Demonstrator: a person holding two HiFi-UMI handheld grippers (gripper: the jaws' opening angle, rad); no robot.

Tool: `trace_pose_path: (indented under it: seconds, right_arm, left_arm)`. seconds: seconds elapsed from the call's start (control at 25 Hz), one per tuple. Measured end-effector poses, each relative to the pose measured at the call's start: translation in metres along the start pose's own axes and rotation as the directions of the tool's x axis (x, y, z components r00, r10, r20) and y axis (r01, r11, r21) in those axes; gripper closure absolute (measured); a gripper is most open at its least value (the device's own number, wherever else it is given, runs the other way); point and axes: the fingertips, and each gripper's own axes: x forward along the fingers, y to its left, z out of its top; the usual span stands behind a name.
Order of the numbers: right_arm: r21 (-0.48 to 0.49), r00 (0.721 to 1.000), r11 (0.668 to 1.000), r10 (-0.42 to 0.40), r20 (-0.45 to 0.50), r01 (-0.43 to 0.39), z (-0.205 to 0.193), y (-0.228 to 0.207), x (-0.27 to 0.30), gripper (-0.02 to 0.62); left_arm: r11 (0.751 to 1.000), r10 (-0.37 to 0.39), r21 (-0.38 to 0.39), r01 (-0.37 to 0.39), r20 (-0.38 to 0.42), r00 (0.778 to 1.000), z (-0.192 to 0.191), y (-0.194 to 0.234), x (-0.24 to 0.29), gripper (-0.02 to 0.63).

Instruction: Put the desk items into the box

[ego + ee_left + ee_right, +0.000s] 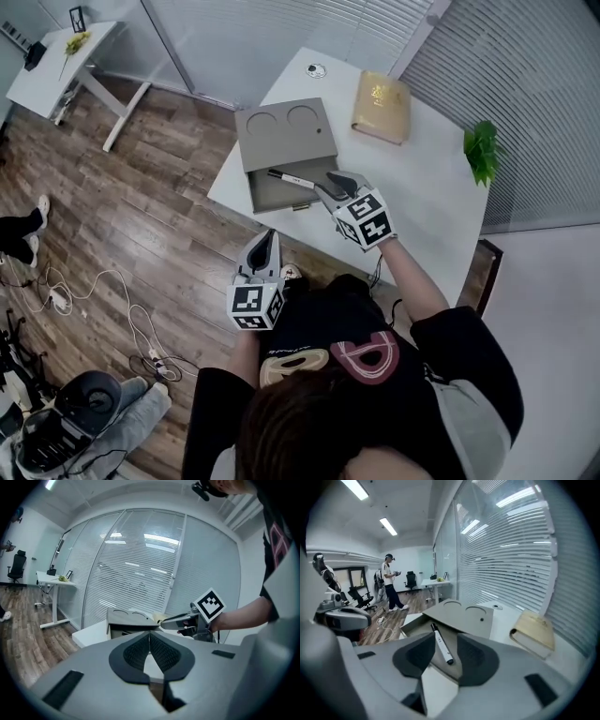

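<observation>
**Marker pen lies in the grey box as the right gripper hovers with jaws wide**

A person stands at the near edge of a smooth white desk [427, 202], a two-jaw gripper in each hand. The right gripper [328, 185] hangs just above the open near end of a matte grey box [281, 136]. Its dark, ribbed pads stand well apart and press on nothing. Seen between them and below, a marker pen [289, 178] lies slantwise on the box's flat floor. It is a slim white cylinder with black ends, and its far end sits at the lid's edge. The lid is a square-cornered grey slab with two shallow round recesses, and it covers the far part of the box.

The left gripper [268, 239] is held off the desk, close to the person's chest and over the wood-plank floor [141, 216]. Its curved, textured pads meet at their tips, with nothing between them.

On the desk beyond the box rests a closed book [382, 106] with a tan, gold-toned cover and rounded spine, well apart from the box. A small leafy green plant [482, 150] shows at the desk's right edge. Slatted blinds [511, 555] run along the glass wall behind.
</observation>
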Motion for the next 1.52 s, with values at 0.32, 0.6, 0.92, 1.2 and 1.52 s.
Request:
trace_pose_path:
  seconds: [0.32, 0.6, 0.92, 1.2, 1.52]
  right_arm:
    - [0.156, 0.976, 0.974, -0.183, 0.116, 0.164, -0.018, -0.028, -0.049, 0.457]
    - [0.147, 0.957, 0.959, -0.263, 0.126, 0.244, -0.042, -0.025, -0.085, 0.457]
    - [0.265, 0.921, 0.915, -0.354, 0.163, 0.305, -0.059, -0.025, -0.113, 0.459]
    - [0.316, 0.900, 0.889, -0.398, 0.175, 0.332, -0.072, -0.022, -0.135, 0.483]
    - [0.321, 0.872, 0.869, -0.450, 0.195, 0.377, -0.073, -0.027, -0.152, 0.583]
  left_arm:
    - [0.998, -0.060, -0.020, 0.061, 0.048, 0.997, 0.013, -0.029, 0.010, 0.588]
    - [0.995, -0.099, 0.001, 0.099, 0.042, 0.994, 0.015, -0.049, 0.018, 0.588]
    - [0.992, -0.123, 0.024, 0.122, 0.032, 0.992, 0.013, -0.066, 0.024, 0.588]
    - [0.988, -0.149, 0.044, 0.147, 0.040, 0.988, 0.017, -0.079, 0.028, 0.588]
    - [0.983, -0.177, 0.052, 0.175, 0.035, 0.984, 0.016, -0.089, 0.032, 0.588]
